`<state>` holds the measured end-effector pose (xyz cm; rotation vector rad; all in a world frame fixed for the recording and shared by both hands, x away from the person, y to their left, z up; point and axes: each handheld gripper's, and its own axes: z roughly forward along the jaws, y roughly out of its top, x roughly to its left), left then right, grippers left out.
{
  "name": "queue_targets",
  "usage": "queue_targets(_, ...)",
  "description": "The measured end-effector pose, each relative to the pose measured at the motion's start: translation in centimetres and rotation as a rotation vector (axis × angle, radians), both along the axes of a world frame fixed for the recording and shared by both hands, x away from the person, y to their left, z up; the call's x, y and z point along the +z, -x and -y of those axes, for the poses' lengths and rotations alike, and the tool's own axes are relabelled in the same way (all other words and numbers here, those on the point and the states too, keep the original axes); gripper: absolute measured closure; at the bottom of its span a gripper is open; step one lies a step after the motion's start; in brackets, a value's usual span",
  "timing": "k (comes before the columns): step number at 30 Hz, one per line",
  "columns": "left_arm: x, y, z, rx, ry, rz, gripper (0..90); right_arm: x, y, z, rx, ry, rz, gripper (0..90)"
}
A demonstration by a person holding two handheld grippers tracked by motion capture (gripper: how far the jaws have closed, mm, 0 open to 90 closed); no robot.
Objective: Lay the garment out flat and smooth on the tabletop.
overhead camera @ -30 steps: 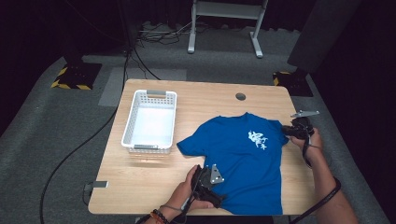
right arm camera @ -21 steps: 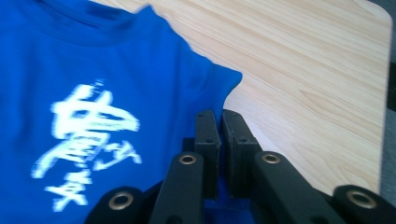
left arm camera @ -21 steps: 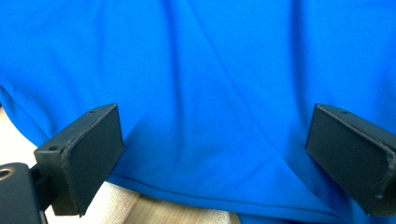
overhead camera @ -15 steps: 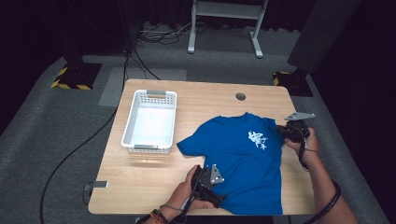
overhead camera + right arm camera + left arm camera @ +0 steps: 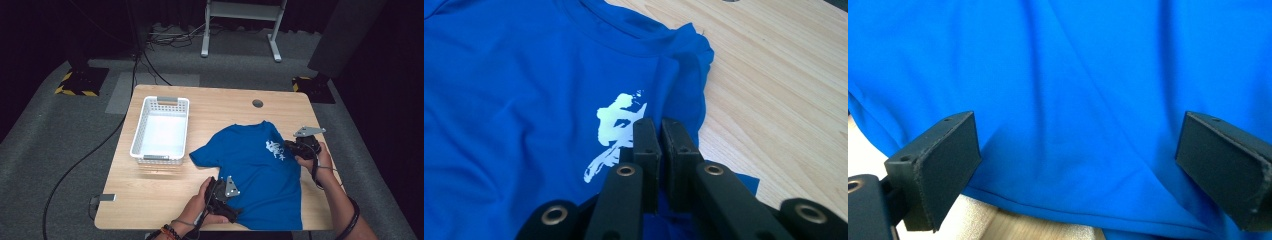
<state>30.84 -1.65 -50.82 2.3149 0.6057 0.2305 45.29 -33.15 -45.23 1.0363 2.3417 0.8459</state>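
Since a sec ago my right gripper (image 5: 299,148) had slid inward w/ the sleeve, jaws clamped on the blue T-shirt (image 5: 255,170) mid-table. Left gripper (image 5: 1075,165) sat wide open over the hem. Probably a sleeve fold starting.

High view looks forward and down on the whole counter (image 5: 165,200) from afar, while both gripper views sit close and low over the blue T-shirt (image 5: 255,170), shared by all three.
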Motion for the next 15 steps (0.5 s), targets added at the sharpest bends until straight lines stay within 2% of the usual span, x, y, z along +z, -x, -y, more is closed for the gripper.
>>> queue_targets(15, 0.0, 0.01, 0.01, 0.001, 0.001, -0.001, 4.1, -0.55, 0.17, -0.33, 0.011, -0.02, -0.01, 86.9)
